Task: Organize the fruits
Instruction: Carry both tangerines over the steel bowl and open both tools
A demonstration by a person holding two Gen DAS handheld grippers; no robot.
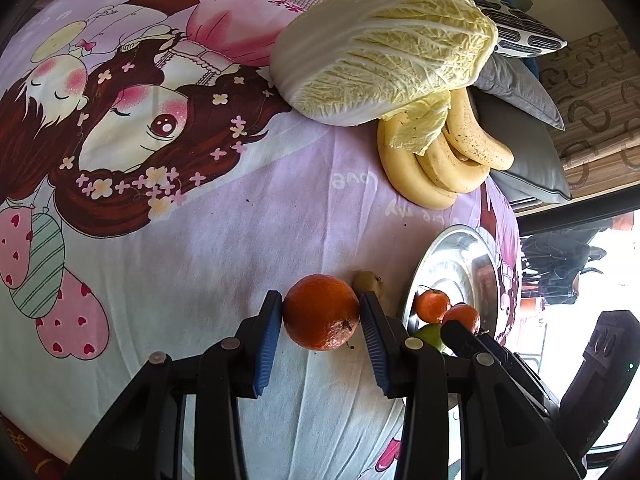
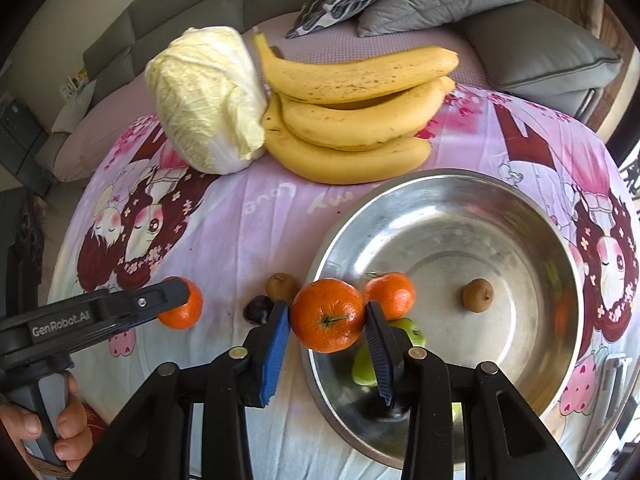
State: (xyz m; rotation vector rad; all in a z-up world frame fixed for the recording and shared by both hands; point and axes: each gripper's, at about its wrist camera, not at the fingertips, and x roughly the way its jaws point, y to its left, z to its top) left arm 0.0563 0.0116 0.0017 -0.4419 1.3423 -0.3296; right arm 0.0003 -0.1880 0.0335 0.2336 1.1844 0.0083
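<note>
My left gripper (image 1: 320, 300) is shut on a large orange (image 1: 320, 312), its blue pads pressing both sides just over the cartoon-print cloth. In the right wrist view the left gripper (image 2: 180, 296) comes in from the left with that orange (image 2: 182, 314), a hand (image 2: 60, 420) on its handle. My right gripper (image 2: 327, 308) is shut on a second orange (image 2: 327, 316), held over the near-left rim of the steel bowl (image 2: 460, 236). Inside the bowl lie a tangerine (image 2: 390, 294), a kiwi (image 2: 478, 295) and a green fruit (image 2: 410, 328) partly hidden by my finger.
A kiwi (image 2: 281, 285) and a dark plum (image 2: 258, 309) lie on the cloth left of the bowl. A bunch of bananas (image 2: 360, 120) and a napa cabbage (image 2: 208, 100) sit at the back. Grey cushions (image 2: 540, 48) and a sofa stand behind the table.
</note>
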